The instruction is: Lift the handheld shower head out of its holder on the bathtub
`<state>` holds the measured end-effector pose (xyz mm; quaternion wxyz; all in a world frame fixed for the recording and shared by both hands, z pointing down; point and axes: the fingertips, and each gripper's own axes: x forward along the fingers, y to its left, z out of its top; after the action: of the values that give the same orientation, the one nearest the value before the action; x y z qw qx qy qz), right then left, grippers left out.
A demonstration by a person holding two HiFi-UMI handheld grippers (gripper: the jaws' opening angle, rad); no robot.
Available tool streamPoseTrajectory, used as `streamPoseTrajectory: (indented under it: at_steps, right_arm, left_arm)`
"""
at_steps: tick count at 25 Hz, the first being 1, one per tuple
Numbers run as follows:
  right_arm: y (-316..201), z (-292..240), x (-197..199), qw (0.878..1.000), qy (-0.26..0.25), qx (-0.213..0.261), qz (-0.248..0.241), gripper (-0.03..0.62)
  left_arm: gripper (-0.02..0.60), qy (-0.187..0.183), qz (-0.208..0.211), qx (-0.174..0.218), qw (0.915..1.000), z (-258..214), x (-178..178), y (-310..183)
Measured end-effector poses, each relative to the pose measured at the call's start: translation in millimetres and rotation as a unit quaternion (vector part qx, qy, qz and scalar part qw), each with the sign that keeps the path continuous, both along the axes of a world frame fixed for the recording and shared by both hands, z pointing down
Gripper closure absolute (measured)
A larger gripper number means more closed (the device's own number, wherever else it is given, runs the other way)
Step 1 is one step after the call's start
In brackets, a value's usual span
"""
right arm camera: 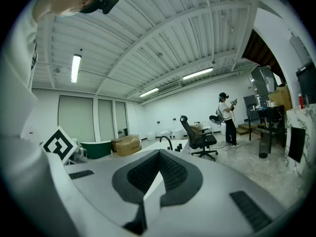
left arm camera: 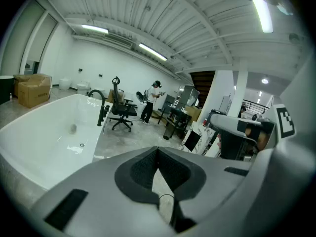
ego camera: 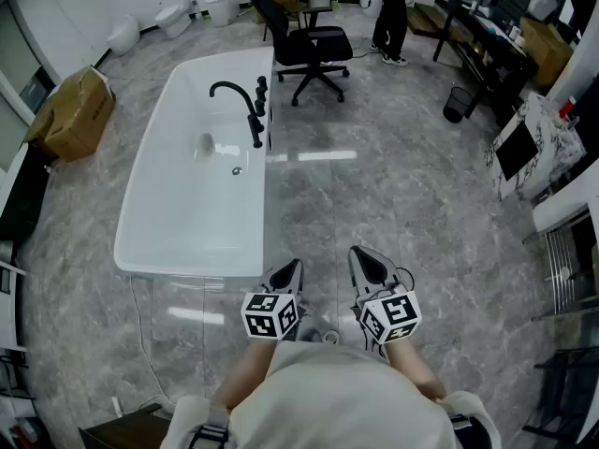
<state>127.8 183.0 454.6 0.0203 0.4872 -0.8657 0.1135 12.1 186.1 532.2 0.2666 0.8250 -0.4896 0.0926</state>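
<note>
Well, one grey floor [ego camera: 393, 185] lies open along the right edge of one tub [ego camera: 178, 213], up to one chair [ego camera: 309, 40] at its far end. My two claws hang just off the tub's near corner: left claw [ego camera: 294, 267] and right claw [ego camera: 361, 255], both pinched together on nothing. One spout [ego camera: 229, 89] and one shower head [ego camera: 255, 129] stand on the tub's right rim, well apart from me.

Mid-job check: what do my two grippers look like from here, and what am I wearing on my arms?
The left gripper and the right gripper both have grey shells that taper to a point and are lined with black ribbed pads. Each carries a white cube printed with black square markers. The person wears a pale top.
</note>
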Motion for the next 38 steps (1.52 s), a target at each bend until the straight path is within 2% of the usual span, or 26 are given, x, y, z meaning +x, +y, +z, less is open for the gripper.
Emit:
streamPoseTrajectory:
  at_steps: [5, 13, 19, 33, 38]
  right_arm:
    - [20.5, 0.7, 7.5, 1.000, 0.011, -0.001, -0.009, 0.576]
    - [35.9, -2.1, 8.7, 1.000, 0.015, 0.008, -0.004, 0.576]
    - [44.2, -7.8, 20.8, 0.999, -0.031, 0.010, 0.003, 0.574]
    - [53.9, -2.1, 23.1, 0.999, -0.038, 0.003, -0.016, 0.574]
    - [42.3, -12.2, 33.4, 0.998, -0.061, 0.015, 0.001, 0.574]
  left_arm:
    - [0.561, 0.013, -0.002, 0.000, 0.9999, -3.5, 10.8, 21.1]
    - [0.561, 0.002, 0.002, 0.009, 1.0000, -10.5, 7.1, 36.8]
    - [0.561, -0.001, 0.000, 0.006, 1.0000, -9.2, 10.5, 46.1]
    - [0.561, 0.003, -0.013, -0.005, 0.9999, -3.8, 21.2, 59.8]
    - [0.561, 0.007, -0.017, -0.010, 0.9998, -4.0, 23.0, 48.7]
